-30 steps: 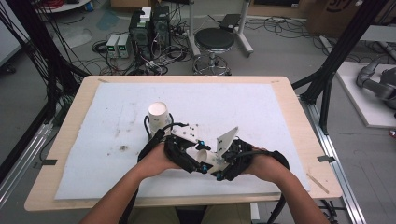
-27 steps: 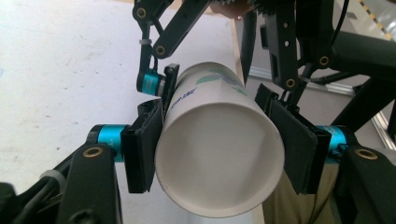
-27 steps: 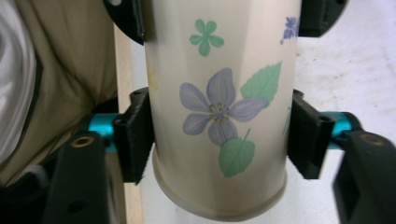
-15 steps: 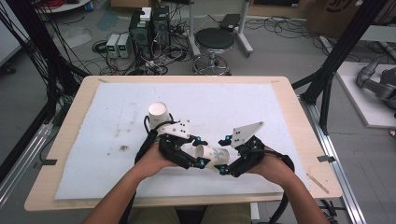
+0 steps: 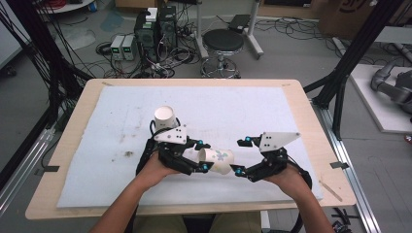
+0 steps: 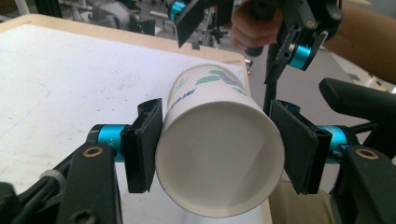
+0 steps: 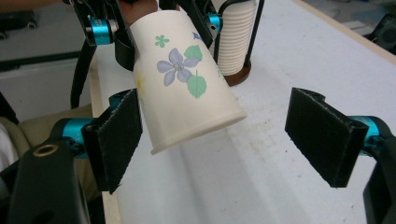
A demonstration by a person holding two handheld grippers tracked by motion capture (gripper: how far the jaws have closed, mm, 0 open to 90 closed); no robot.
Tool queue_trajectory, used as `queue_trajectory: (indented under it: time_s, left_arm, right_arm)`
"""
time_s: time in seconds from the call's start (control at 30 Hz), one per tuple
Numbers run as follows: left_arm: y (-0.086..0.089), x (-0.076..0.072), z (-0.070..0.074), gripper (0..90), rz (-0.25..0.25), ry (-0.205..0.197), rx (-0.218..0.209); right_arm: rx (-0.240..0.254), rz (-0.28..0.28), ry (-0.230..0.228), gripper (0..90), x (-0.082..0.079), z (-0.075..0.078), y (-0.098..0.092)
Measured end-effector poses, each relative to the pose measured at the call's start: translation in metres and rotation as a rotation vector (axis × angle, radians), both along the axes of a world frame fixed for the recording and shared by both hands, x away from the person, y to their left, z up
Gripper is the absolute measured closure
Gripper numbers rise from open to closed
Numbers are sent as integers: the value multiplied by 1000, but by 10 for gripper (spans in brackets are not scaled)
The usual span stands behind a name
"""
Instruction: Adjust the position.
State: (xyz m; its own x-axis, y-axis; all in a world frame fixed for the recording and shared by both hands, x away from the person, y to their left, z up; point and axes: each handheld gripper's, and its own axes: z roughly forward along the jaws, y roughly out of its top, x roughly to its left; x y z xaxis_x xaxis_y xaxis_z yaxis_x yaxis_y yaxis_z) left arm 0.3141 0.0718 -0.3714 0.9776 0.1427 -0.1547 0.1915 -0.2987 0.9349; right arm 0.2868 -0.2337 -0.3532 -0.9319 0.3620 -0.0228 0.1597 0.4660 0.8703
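Left tool [image 5: 203,156] level, clamping cup [image 5: 217,160]

One flowered paper cup [image 5: 216,160] lies sideways above the table's white mat [image 5: 291,116], toward the near edge. One stack of white paper cups [image 5: 166,118] stands on the mat, left of centre. Two handheld grippers are over the mat: the left gripper [image 5: 201,155] and the right gripper [image 5: 241,155].

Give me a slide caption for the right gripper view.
Right gripper open beside a flowered paper cup held by the left gripper, cup stack behind.
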Motion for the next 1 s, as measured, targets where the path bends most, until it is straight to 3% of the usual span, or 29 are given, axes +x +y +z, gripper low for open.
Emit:
queue_trajectory:
  time_s: [0.2,0.23,0.57,0.67,1.0]
  left_arm:
    - [5,-2,-3,369,-2,-5,-62]
    - [6,-3,-4,370,-7,-9,-65]
    - [5,-5,-4,370,-37,-14,-106]
    - [4,-6,-4,371,-53,-20,-108]
    - [4,-8,-2,372,-86,-26,-125]
  right_arm:
    - [79,-12,8,195,-5,-17,-7]
    - [113,-15,20,195,-6,-24,-9]
    - [196,21,58,197,-7,-40,-11]
    - [210,44,79,197,-6,-42,-8]
    - [213,114,88,197,-3,-46,1]
